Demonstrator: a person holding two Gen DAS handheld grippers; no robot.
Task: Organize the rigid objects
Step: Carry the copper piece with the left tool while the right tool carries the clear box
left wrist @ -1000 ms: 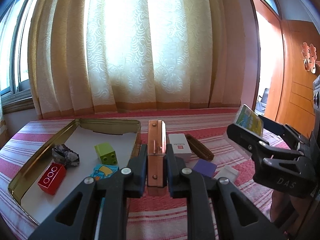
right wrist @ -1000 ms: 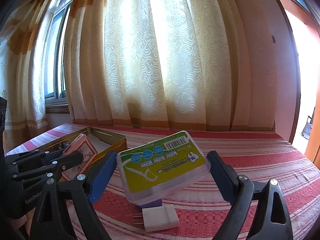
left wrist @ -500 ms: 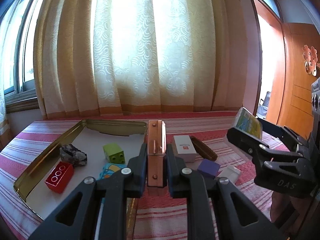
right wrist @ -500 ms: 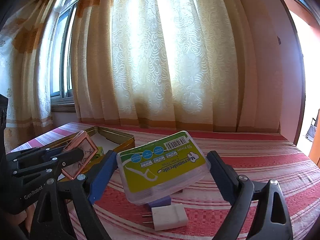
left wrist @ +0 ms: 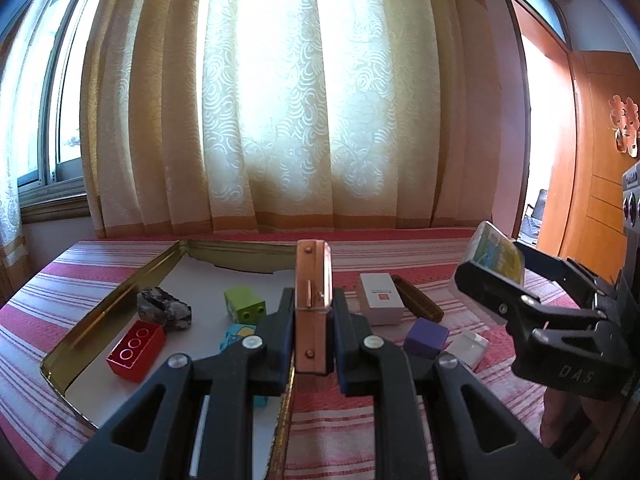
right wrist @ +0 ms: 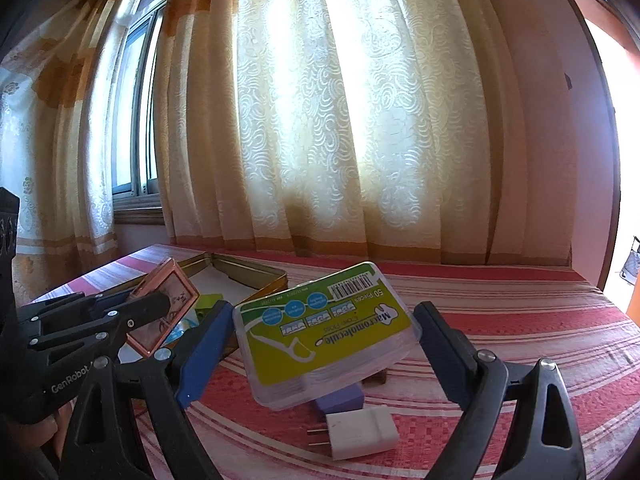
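The floss box (right wrist: 326, 334), labelled "Macromolecule", "50 Pieces", sits clamped in the right gripper (right wrist: 320, 344) at lower centre; the left gripper (left wrist: 311, 312), marked "GenRobot", pinches a copper frame (left wrist: 312, 280) above the gold tin (left wrist: 120, 300). Red striped cloth (right wrist: 520, 320) covers the table before yellow curtains (right wrist: 340, 120).

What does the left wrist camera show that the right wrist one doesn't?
Left wrist only: red brick, dark rock, white box and brown comb.

Right wrist only: the floss box's printed label and the white plug's prongs.

Both: gold tin tray, copper-framed case in the left tongs, right tongs, purple block.
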